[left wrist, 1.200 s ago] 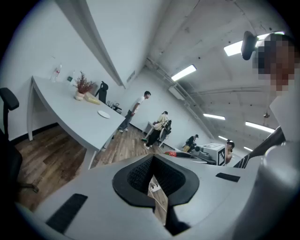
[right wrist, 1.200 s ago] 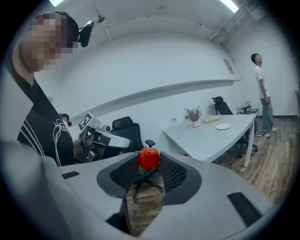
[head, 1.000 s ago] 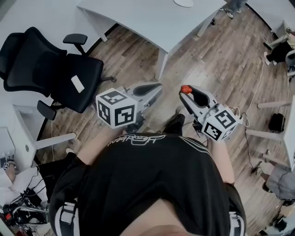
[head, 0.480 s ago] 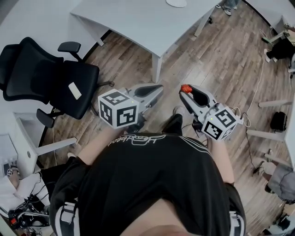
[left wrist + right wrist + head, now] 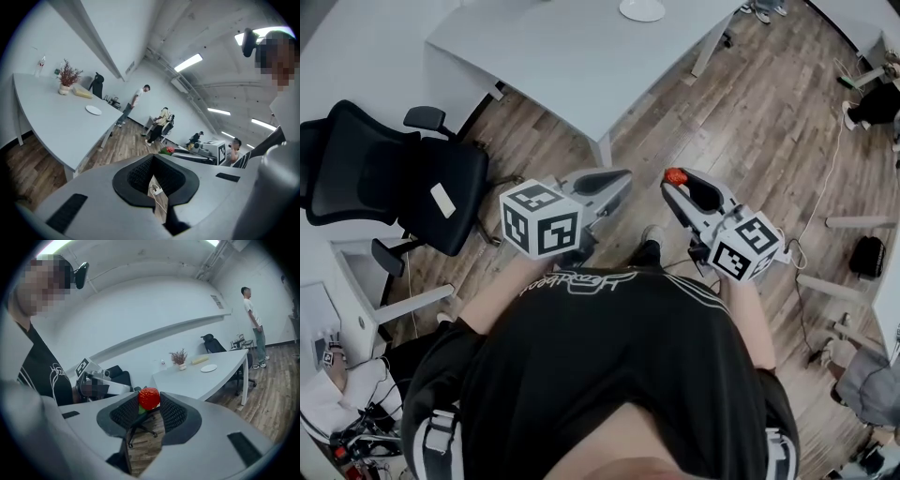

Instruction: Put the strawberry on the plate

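Looking steeply down past a black T-shirt (image 5: 609, 375) onto a brown wood-plank floor (image 5: 750, 131). Both tools held out in front at about the same height, near each other but apart.

Right gripper (image 5: 675, 180): clamped on a small red strawberry with a green leaf stub (image 5: 149, 398). Pinched at the very tips between the black ribbed pads (image 5: 174, 413), with the red body poking up above them. Held in the air over the floor, well short of the table.

Left gripper (image 5: 153, 159): jaws together at the tips, with nothing gripped (only a sliver of floor showing through the slot lower down).

Farther ahead, a long pale grey table with white legs (image 5: 581, 56). Toward its far side, a small round white plate (image 5: 641, 8), well apart from the strawberry. Near the plate on the same table, a white vase of dark red dried sprigs (image 5: 178, 358), with a pale yellow elongated thing just beside it (too small to name).

Left of the table, a black mesh office chair on castors (image 5: 394, 173), with a small white rectangular item (image 5: 442, 200) lying on its seat. At the far right of the room, a person in a white top (image 5: 252, 319) standing near the table's end.
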Available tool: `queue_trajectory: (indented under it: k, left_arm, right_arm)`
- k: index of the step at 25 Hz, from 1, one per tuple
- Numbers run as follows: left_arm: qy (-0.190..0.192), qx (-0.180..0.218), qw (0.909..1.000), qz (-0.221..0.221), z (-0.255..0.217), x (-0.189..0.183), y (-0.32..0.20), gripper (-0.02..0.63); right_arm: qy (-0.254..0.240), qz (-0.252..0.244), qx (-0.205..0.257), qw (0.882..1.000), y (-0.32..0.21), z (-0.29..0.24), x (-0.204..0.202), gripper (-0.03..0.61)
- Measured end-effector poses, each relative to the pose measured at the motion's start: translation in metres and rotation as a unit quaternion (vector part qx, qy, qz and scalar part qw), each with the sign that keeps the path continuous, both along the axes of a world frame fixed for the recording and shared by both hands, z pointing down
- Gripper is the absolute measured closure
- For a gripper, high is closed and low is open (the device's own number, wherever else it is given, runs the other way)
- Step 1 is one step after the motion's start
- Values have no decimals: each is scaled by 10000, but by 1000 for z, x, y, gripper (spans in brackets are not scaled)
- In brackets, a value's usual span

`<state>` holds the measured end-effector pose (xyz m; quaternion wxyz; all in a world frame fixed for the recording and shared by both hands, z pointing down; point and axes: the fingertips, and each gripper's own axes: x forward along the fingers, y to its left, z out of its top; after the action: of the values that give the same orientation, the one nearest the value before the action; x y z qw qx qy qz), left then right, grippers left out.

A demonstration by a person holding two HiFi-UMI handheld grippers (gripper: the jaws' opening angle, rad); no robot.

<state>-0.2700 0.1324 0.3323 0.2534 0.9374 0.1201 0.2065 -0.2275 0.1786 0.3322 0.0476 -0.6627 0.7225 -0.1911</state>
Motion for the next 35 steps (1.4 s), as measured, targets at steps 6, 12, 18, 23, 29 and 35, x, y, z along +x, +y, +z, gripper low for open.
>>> queue_trajectory:
  k: [6,12,18,23,29,35]
  left_arm:
    - [46,55,9996,-272,-10,73,-2,607]
    - [202,237,9985,-444,-23,146,-1,607]
    - [316,336,9977,-497,-29,175,5,608]
    - [265,324,9977,-538,-19,193,-6,607]
    - [275,152,9979,-558,-6,229,-34,607]
    - [211,56,9980,-590,7,277,-69,607]
  right_arm:
    - [2,-71,77,9999,2,-11,77,449]
    - [226,-169,156,9995,3,-25,151,449]
    - [294,-196,208,9992,8,-28,178,449]
    - [288,-158,221,9992,2,-23,198,451]
    - [197,-20,33,9998,-21,-5,234,450]
    - [175,10,-87,9998,-54,3,282,451]
